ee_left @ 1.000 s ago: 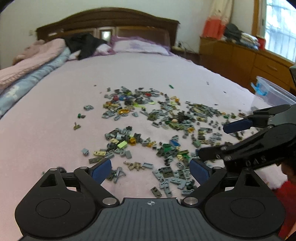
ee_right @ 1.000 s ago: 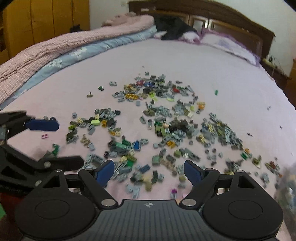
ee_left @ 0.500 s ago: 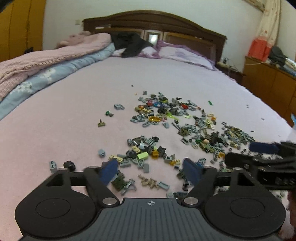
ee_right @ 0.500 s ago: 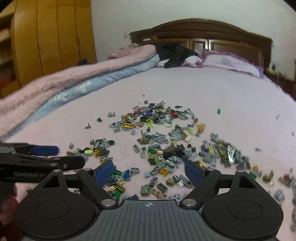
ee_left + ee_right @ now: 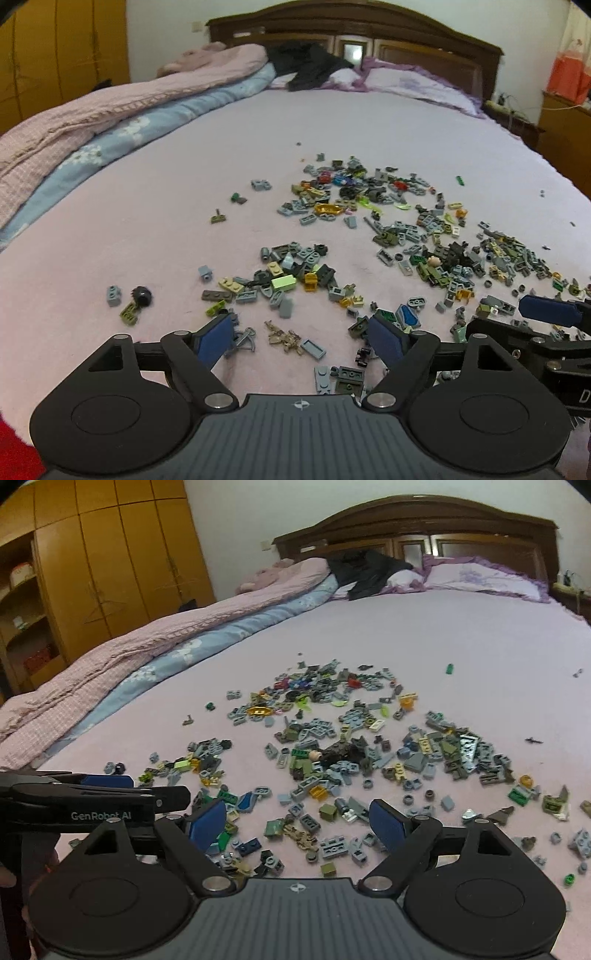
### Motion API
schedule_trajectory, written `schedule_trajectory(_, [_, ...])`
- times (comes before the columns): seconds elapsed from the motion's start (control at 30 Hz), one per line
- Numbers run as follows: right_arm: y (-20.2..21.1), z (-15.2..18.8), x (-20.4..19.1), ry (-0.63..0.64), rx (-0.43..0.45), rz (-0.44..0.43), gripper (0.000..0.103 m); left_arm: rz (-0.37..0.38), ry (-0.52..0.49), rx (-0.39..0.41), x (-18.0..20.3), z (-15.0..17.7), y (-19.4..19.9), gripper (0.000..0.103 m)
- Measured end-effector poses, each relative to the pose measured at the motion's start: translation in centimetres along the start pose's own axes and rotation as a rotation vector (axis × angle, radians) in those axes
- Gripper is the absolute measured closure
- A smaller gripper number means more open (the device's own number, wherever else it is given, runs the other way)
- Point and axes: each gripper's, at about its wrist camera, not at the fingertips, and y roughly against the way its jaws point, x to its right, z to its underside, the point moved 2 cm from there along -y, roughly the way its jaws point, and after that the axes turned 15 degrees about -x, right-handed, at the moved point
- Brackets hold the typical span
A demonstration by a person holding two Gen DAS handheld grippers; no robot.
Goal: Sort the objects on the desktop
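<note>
You hold both grippers low over the near edge of the scatter of small building bricks, which lies spread across the pale pink bedsheet rather than on any desk; the pieces sit loose and flat because nothing contains them here, and no sorting bin shows in either view. Your left gripper has its blue pads apart and its jaws are opening, with only a tan cluster of tiny parts and a flat grey tile lying on the sheet between them, not pinched. Your right gripper stands spread wide too, empty, over a patch of grey plates and an olive cube. The two tools sit side by side, probably so that you can pick from neighbouring patches. The bricks are hard, glossy plastic, mostly grey and olive, with a shiny gold piece and a lime block standing out. The sheet is soft and will likely give under the fingertips, so thin tiles may press in rather than lift. To the left lies a folded quilt, pink knit over blue floral.
</note>
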Motion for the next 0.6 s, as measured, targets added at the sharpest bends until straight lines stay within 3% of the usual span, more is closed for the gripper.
schedule_trajectory(0.33, [0.6, 1.3, 1.2, -0.066, 0.022, -0.086, 0.013, -0.066, -0.056, 0.022, 2.1, -0.9, 0.8, 0.02])
schedule_trajectory(0.43, [0.4, 1.9, 1.4, -0.07, 0.039, -0.104, 0.013, -0.065, -0.073, 0.03, 2.3, -1.3, 0.6, 0.038])
schedule_trajectory(0.6, [-0.4, 2.5, 1.8, -0.087, 0.056, -0.137, 0.013, -0.024, -0.062, -0.022, 1.7, -1.6, -0.6, 0.048])
